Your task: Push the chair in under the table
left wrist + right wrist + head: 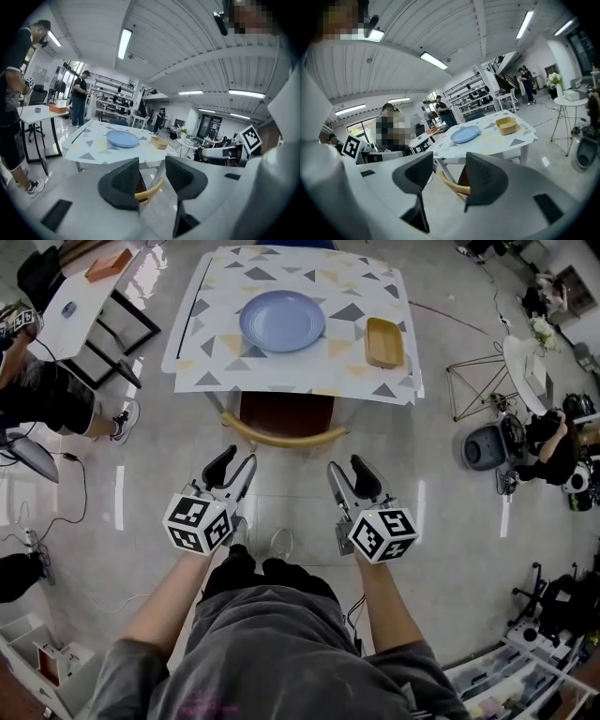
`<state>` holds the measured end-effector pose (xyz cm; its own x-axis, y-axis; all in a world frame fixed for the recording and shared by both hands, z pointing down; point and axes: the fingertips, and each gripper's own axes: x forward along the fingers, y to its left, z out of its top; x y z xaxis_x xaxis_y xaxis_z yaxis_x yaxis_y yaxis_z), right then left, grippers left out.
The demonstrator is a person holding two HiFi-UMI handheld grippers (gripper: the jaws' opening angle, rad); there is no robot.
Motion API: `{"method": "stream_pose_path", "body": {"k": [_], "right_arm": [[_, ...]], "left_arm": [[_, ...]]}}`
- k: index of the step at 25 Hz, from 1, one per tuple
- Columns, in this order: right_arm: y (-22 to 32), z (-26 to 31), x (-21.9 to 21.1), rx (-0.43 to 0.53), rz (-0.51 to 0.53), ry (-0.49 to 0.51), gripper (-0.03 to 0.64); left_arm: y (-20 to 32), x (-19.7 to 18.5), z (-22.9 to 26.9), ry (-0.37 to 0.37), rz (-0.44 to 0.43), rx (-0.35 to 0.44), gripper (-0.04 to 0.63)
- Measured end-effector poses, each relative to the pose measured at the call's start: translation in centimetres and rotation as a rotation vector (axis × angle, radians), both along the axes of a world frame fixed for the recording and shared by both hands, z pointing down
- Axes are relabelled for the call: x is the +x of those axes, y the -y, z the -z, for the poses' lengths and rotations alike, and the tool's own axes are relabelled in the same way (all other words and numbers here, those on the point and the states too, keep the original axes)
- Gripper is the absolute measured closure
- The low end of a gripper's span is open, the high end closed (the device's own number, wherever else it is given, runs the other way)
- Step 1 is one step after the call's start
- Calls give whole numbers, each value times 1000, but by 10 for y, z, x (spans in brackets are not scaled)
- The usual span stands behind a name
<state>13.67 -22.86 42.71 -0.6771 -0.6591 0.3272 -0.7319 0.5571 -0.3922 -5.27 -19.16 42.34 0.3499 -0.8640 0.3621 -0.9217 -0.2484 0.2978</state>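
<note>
The patterned table [216, 352] stands ahead of both my grippers. The chair [281, 439] sits between them and the table. Its seat is tucked under the tabletop's near edge, and its curved wooden back rail lies just outside that edge, clear of my jaws. My left gripper [239, 460] and right gripper [345, 465] hang side by side short of the rail, each released, jaws parted with nothing between the pads. Farther ahead on the tabletop lies a blue plate [282, 321], and on my right gripper's side of it a small yellow dish [384, 341].
</note>
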Motion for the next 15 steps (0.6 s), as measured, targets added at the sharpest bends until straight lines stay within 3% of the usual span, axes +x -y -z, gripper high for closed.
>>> {"method": "stream_pose_path", "body": {"k": [4, 15], "right_arm": [[-1, 16, -6, 45, 3, -28, 397], [-31, 69, -49, 122, -38, -35, 400]], "left_arm": [[-1, -6, 20, 34, -33, 54, 423], [-17, -47, 75, 44, -114, 175, 451]]}}
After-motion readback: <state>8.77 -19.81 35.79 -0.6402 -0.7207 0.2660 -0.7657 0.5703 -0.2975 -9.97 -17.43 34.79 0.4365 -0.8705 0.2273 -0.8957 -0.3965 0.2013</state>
